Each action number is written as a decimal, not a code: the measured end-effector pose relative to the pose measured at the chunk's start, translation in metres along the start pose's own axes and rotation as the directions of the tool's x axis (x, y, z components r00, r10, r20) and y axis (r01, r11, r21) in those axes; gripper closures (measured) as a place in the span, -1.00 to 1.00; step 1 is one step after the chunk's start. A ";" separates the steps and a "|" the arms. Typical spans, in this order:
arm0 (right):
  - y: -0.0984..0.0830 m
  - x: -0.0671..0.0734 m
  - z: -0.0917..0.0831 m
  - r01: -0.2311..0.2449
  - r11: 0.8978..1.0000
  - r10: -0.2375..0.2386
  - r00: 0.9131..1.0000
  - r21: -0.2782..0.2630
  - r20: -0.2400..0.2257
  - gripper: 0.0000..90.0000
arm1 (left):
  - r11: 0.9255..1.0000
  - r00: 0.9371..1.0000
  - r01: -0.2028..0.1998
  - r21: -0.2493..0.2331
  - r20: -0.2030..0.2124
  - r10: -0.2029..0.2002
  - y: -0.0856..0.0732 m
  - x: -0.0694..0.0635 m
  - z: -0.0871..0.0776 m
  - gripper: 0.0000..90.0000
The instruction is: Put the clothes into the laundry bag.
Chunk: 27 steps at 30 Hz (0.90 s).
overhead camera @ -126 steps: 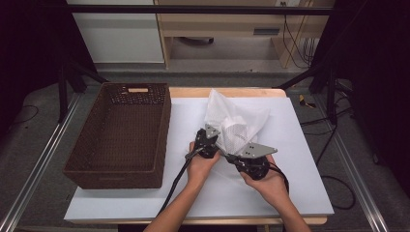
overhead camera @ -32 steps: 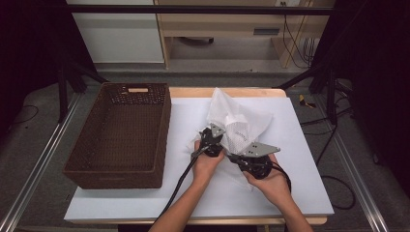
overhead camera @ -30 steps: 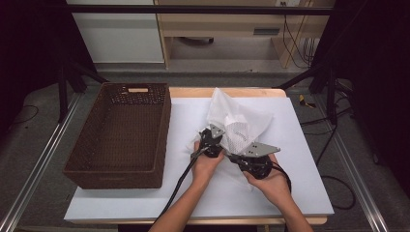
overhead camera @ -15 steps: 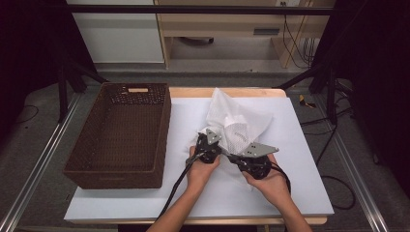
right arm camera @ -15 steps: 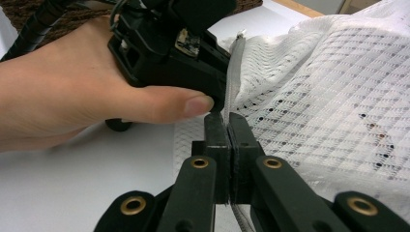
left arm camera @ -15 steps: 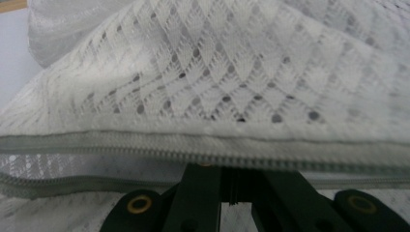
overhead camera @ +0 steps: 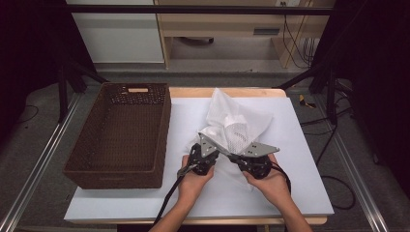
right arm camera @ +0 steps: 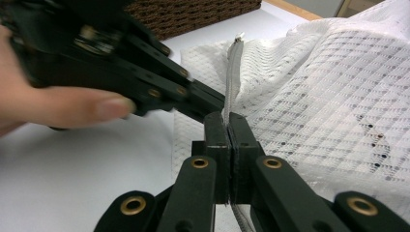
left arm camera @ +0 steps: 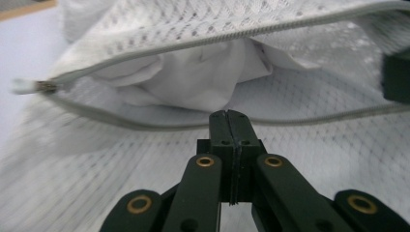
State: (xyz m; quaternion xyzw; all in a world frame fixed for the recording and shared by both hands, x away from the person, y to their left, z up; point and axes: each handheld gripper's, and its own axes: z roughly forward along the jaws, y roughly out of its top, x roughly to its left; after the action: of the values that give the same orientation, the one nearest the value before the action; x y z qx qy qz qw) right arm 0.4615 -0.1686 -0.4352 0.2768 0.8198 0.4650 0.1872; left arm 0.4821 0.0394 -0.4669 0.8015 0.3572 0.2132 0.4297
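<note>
On table point(overhead camera: 145, 203) — mesh bag point(overhead camera: 237, 123), jaws pinching zipper point(right arm camera: 232, 72).

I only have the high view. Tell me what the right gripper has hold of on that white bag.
Observer: In the right gripper view, the right gripper is shut on the zipper of the mesh bag; the tape runs between its jaws.
Operator: Now report the left one.
Observer: The left gripper is shut too, with its tips at the lower zipper edge. Whether they pinch it I cannot tell.
Operator: Give me the bag's state.
Observer: The left gripper view shows it unzipped, with white cloth bunched inside.
</note>
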 end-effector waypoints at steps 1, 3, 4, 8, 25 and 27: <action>0.000 0.000 0.000 -0.001 1.000 0.001 1.000 0.000 0.000 0.99 | 1.000 1.000 -0.005 -0.003 -0.010 0.005 0.000 0.001 -0.003 1.00; 0.000 -0.001 0.000 0.000 1.000 0.000 1.000 -0.001 -0.001 0.99 | 1.000 1.000 -0.004 -0.012 -0.029 0.004 -0.001 0.003 -0.011 1.00; 0.000 -0.001 0.000 0.000 1.000 0.000 1.000 -0.002 -0.001 0.99 | 1.000 0.999 -0.003 -0.016 -0.037 0.002 -0.001 0.005 -0.014 0.99; 0.001 -0.001 0.000 -0.002 1.000 0.002 1.000 -0.005 0.000 0.99 | 1.000 0.997 -0.008 -0.021 -0.078 0.006 0.001 0.012 -0.020 0.86; 0.001 -0.005 -0.004 -0.012 1.000 0.012 1.000 -0.019 -0.003 0.99 | 0.993 0.967 -0.122 -0.004 -0.226 0.118 0.015 0.036 0.003 0.22; 0.001 -0.005 -0.004 -0.013 1.000 0.013 1.000 -0.022 -0.004 0.99 | 0.991 0.965 -0.135 -0.001 -0.228 0.131 0.017 0.037 0.006 0.22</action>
State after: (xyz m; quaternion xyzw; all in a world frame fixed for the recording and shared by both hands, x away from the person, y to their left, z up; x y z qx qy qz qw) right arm 0.4633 -0.1742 -0.4319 0.2792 0.8132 0.4757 0.1856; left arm 0.5166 0.0575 -0.4549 0.7904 0.3475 0.3347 0.3774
